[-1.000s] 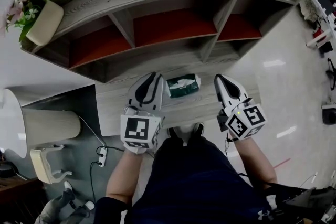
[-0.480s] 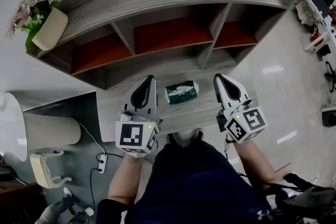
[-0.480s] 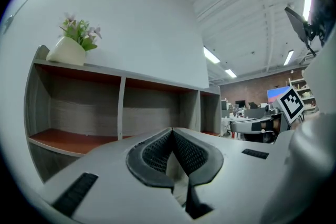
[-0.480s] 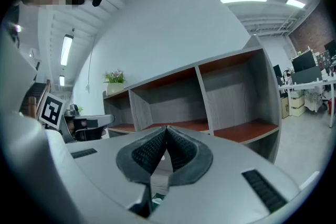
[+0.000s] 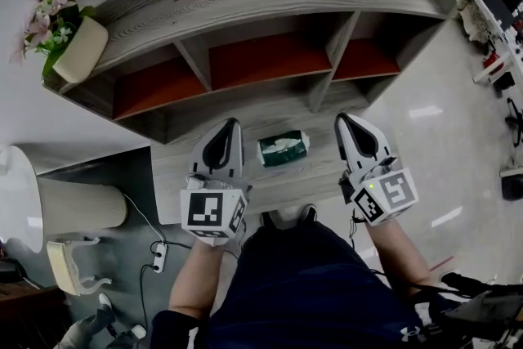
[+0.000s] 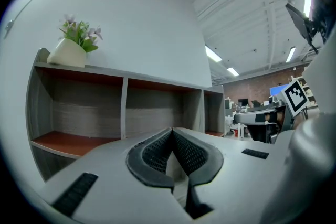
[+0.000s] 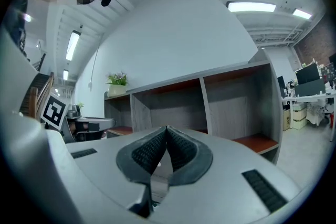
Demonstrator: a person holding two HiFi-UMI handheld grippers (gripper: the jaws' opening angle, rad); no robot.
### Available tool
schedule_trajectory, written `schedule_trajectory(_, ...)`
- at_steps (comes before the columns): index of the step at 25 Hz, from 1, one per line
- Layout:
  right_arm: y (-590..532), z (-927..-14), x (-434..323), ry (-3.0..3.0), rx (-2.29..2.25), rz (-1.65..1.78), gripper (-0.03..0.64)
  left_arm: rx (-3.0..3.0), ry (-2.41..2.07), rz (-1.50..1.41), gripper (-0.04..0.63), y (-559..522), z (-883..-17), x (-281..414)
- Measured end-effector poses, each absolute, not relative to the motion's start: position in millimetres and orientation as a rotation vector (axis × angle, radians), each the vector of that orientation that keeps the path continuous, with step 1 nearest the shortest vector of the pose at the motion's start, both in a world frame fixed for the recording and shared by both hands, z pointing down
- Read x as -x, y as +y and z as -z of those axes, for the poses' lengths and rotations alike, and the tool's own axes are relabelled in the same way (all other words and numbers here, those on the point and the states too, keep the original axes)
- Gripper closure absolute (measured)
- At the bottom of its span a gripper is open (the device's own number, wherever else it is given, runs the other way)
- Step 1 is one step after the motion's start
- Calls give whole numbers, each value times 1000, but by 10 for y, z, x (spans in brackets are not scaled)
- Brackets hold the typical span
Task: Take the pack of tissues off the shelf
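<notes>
Two grippers: left gripper [image 5: 232, 123], right gripper [image 5: 342, 118] — jaws pressed together, nothing held.
pack of tissues [image 5: 283, 149]: green-white, on the grey ledge [image 5: 176, 176] between both grippers — before the shelf [image 5: 245, 4].
print: too small to read.

No words or numbers can be read: the only signs are black-and-white square markers on the left cube [image 5: 211, 212] and right cube [image 5: 386, 195], and the tissue pack [image 5: 283, 149] print is too small.
</notes>
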State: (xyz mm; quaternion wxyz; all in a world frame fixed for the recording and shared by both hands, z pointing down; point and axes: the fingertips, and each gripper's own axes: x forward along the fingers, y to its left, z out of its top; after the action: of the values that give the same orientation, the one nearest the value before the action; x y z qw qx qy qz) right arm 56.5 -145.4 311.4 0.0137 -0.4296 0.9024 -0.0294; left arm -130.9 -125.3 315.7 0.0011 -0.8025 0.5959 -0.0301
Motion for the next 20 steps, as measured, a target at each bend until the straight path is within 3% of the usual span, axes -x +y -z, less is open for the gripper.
schedule_trajectory(20,-1418,-2929,-516,2835,1259,13,614,2475,1934,135,578,-1184,-3174,1393)
